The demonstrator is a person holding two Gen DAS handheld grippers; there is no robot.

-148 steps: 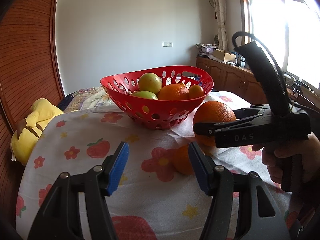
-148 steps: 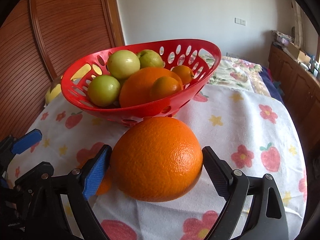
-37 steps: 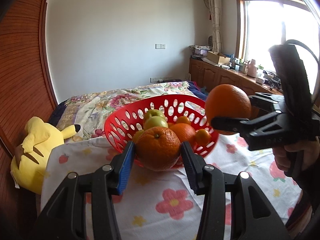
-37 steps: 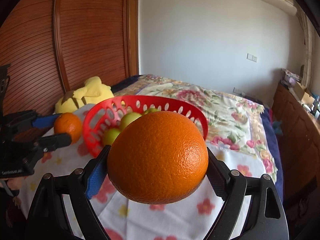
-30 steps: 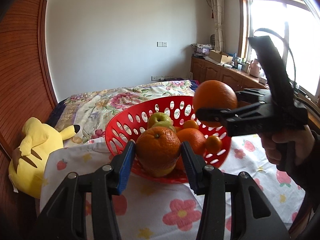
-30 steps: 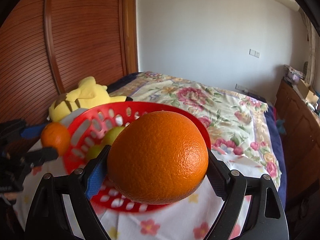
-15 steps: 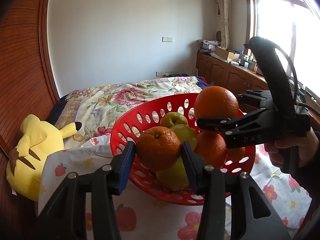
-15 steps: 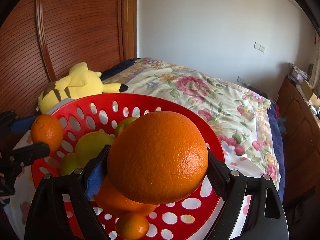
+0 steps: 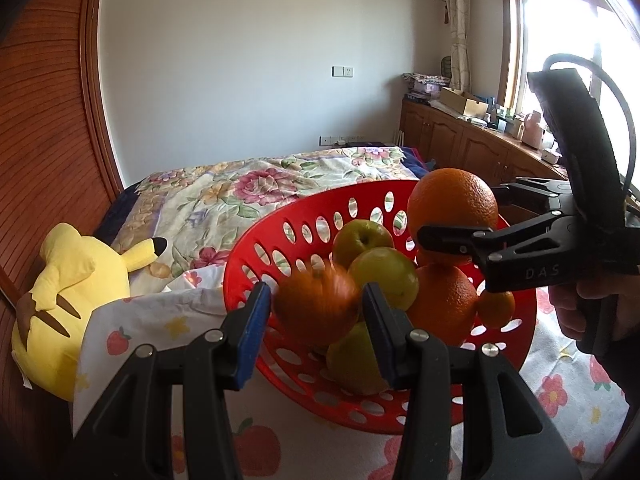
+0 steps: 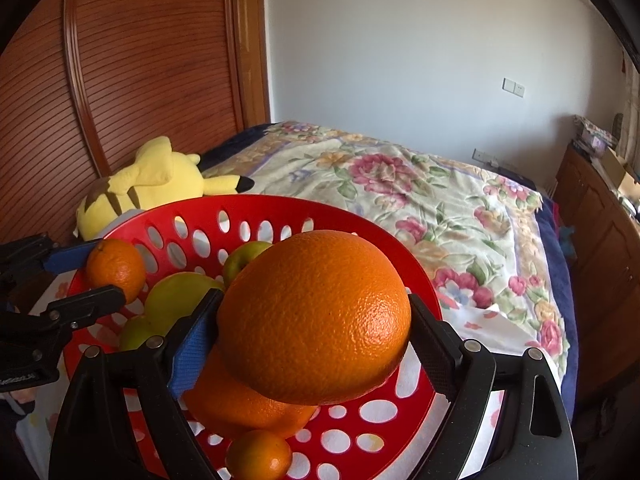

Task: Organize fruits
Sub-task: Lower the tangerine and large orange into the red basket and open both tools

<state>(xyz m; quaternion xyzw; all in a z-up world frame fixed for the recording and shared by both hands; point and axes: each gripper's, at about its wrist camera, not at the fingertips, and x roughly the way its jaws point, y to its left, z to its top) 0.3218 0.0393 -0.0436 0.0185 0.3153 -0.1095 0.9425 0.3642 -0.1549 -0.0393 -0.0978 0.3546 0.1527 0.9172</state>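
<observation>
Oranges over red basket (image 9: pixel 256 248), one in each tool.
Your left tool (image 9: pixel 316 316) is clamped on the small orange (image 9: pixel 316 310) at the basket's 9 o'clock rim; your right tool (image 10: pixel 308 332) grips the big orange (image 10: pixel 316 316), jaws wide, above the basket's fruit.

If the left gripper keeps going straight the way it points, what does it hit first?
Probably the green fruit low in the red basket, just beyond the small orange blurred between the left gripper pads. Depth is unclear.
</observation>
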